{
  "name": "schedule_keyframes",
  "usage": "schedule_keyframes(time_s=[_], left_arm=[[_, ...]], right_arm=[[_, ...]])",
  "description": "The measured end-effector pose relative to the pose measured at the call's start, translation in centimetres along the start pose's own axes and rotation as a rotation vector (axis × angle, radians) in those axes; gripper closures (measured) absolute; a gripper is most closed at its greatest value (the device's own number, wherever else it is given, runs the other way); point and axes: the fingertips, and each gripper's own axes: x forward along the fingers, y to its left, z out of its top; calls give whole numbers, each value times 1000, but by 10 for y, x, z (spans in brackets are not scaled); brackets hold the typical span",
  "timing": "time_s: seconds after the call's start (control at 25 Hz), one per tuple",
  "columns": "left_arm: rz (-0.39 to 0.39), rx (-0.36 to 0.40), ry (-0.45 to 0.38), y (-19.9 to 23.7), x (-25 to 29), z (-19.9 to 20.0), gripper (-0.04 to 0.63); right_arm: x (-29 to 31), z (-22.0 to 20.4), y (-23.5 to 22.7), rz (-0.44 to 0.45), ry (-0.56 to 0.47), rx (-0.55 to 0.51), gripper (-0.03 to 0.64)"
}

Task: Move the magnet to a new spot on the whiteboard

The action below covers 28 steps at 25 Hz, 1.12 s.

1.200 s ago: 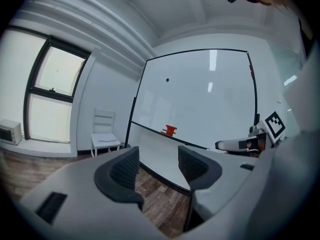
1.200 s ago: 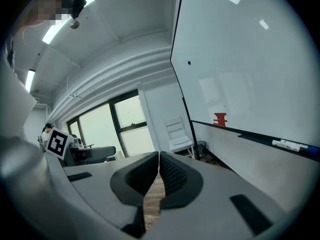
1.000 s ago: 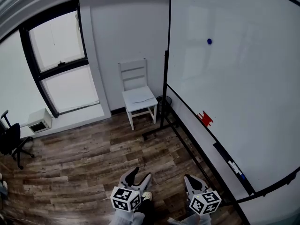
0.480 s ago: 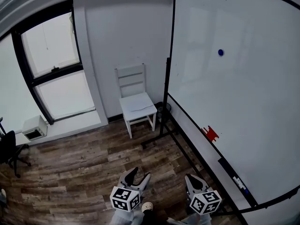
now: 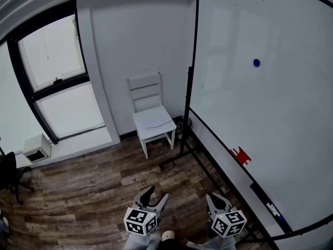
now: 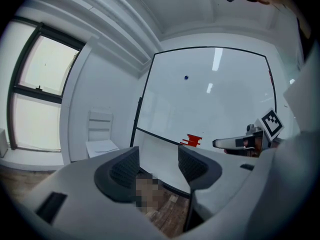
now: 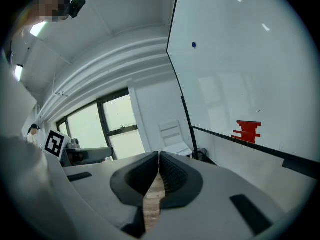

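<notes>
the small round blue magnet (image 5: 256,62) sits high on the glossy whiteboard (image 5: 291,139), well above and ahead of both tools, so i judge the main risk is a long reach ending with jaws skidding off the smooth disc. the left hand-held gripper (image 5: 157,191) holds its ribbed dark pads apart and empty, while the right hand-held gripper (image 5: 213,197) has its pads pressed together on nothing and must spread first. a flat red stepped piece (image 5: 241,155), lower and nearer the right one, could be taken by mistake.
</notes>
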Motion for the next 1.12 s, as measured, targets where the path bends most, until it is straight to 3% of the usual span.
schedule_keyframes(time_s=[0.4, 1.12], left_arm=[[-8, 24, 22, 42, 21, 2, 351], [-44, 22, 42, 61, 61, 8, 351]], right_arm=[[49, 1, 4, -6, -1, 13, 586], [81, 12, -23, -47, 3, 39, 586]])
